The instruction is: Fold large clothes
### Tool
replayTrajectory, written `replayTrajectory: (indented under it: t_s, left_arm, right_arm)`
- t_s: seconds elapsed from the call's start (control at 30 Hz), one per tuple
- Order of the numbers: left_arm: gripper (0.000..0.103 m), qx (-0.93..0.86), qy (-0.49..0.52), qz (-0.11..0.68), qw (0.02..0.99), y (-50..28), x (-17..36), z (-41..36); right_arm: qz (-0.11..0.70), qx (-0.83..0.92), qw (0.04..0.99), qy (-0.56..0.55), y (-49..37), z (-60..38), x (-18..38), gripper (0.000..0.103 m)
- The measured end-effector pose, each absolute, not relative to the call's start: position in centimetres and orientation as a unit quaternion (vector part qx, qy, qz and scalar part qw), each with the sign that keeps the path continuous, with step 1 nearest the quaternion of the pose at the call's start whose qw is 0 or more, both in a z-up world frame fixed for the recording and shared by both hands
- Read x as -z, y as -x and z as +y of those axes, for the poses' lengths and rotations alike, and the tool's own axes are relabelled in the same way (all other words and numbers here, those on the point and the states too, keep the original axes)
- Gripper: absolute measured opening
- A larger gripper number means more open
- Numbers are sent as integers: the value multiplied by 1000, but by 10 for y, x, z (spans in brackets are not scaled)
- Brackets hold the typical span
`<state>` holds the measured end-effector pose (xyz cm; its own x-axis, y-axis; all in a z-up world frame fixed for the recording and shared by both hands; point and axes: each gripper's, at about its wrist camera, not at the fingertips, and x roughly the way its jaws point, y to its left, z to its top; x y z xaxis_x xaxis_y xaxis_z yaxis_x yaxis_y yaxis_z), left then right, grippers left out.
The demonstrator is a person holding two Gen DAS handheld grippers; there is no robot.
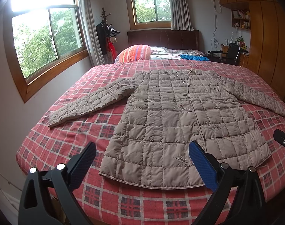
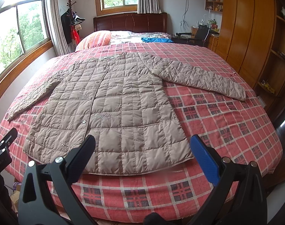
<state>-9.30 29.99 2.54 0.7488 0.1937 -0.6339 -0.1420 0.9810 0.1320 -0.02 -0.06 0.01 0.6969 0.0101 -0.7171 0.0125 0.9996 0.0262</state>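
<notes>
A beige quilted jacket [image 1: 180, 116] [image 2: 112, 106] lies flat, front up, on the red plaid bed cover [image 1: 71, 140] [image 2: 226, 123], both sleeves spread out to the sides and its hem toward me. My left gripper [image 1: 142, 148] hovers open above the hem's left half, with nothing between its fingers. Over the hem's right half my right gripper [image 2: 142, 142] is also open and holds nothing. Part of the other gripper shows at the right edge of the left wrist view and at the left edge of the right wrist view.
A striped orange pillow [image 1: 134, 53] and a blue cloth [image 1: 194, 57] lie near the dark headboard [image 2: 130, 21]. Windows [image 1: 46, 37] and a coat stand [image 1: 105, 31] line the left wall; a wooden wardrobe [image 2: 247, 28] stands close along the bed's right side.
</notes>
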Motion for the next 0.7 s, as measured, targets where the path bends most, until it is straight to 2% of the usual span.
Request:
replayTrajectory:
  t_s: [0.7]
  left_arm:
    - [99,-89,-36,343,934,93,-25,300]
  right_arm:
    - [389,0,921,-15,0,-1,0,100]
